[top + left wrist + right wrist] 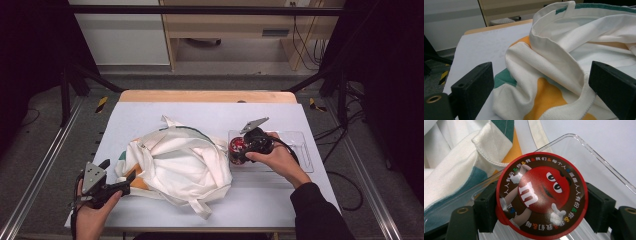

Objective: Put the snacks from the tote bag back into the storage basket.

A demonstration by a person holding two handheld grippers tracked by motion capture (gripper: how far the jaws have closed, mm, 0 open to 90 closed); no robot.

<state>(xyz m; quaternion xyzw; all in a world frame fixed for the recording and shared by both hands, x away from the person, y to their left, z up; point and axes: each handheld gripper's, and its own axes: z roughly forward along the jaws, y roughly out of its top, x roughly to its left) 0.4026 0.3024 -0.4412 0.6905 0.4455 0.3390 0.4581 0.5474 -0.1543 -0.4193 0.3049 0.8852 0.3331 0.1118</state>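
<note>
A round red candy tub [541, 195] is clamped between the jaws of the right tongs [239, 150], over the left end of a clear tray [300, 150] that lies on the tabletop [200, 112] just right of a white cloth bag [175, 165]. The bag's rim [556, 57] is flanked by the spread jaws of the left tongs [117, 187], which are held released at the bag's left edge and grip nothing.

Your right arm wears a black sleeve [312, 210]. Both grippers are black: the left gripper [131, 180] and right gripper [234, 150] each carry a grey three-cornered plate, with brass-ringed screw holes.
</note>
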